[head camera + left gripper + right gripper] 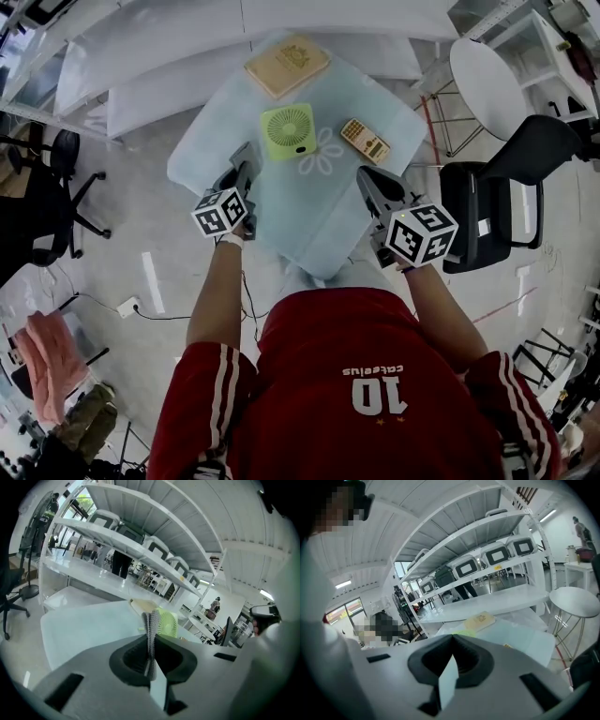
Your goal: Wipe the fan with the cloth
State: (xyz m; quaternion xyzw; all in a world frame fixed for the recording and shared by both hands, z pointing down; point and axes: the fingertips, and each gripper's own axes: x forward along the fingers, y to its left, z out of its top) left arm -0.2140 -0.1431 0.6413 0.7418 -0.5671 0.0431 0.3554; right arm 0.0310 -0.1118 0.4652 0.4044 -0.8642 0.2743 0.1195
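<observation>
A small green fan (289, 131) lies flat in the middle of a table under a pale blue cover (211, 141). Just right of it a pale flower-shaped cloth (323, 155) lies on the cover. My left gripper (246, 167) hovers at the table's near left edge, shut and empty. At the near right edge my right gripper (369, 182) is also shut on nothing. The left gripper view has the fan (167, 623) just beyond the closed left gripper (152, 617). Over the closed right gripper (452, 637) only a green sliver of the fan (464, 633) shows.
A tan book (287, 66) lies at the table's far side and a small tan keypad device (365, 141) to the fan's right. White shelving (150, 42) stands behind. A round white table (489, 86) and a black chair (511, 187) stand right, an office chair (56, 187) left.
</observation>
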